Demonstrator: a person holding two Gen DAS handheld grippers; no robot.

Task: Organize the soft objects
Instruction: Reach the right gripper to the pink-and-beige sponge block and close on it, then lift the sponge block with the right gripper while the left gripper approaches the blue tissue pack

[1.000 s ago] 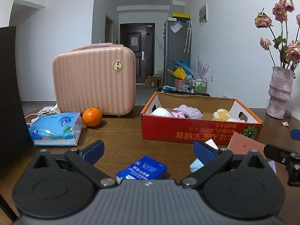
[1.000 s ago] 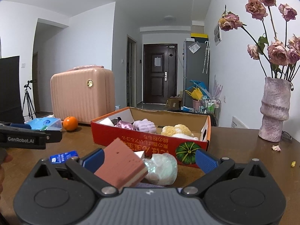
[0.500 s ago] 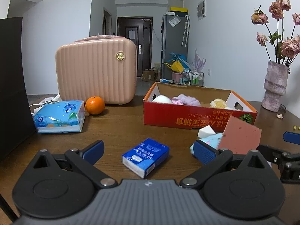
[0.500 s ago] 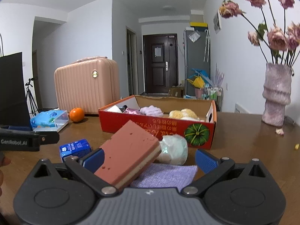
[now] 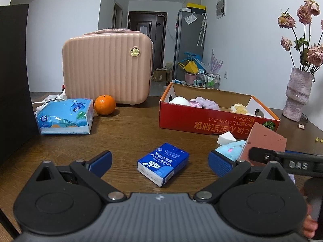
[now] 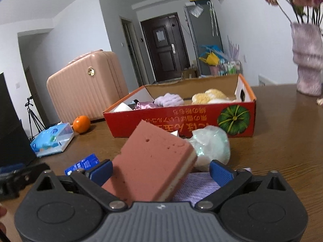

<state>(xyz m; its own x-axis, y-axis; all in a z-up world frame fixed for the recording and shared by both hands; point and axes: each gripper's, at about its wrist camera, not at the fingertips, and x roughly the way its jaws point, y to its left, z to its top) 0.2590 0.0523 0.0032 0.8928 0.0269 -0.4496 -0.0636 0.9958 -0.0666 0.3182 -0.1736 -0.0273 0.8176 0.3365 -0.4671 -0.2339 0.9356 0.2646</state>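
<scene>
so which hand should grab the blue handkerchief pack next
Left, probably. The left gripper is open and empty, with the blue handkerchief pack lying just ahead between its fingers. The right gripper is busy with the pink sponge, still outside the red box.

Counted on the table (image 5: 125,133): one box (image 5: 201,121), one sponge (image 6: 149,161), one suitcase (image 5: 107,68), one orange (image 5: 104,104), one vase (image 5: 298,94), two tissue packs, large (image 5: 64,116) and small (image 5: 163,164). In the box: at least four soft items; exact number unclear.
</scene>
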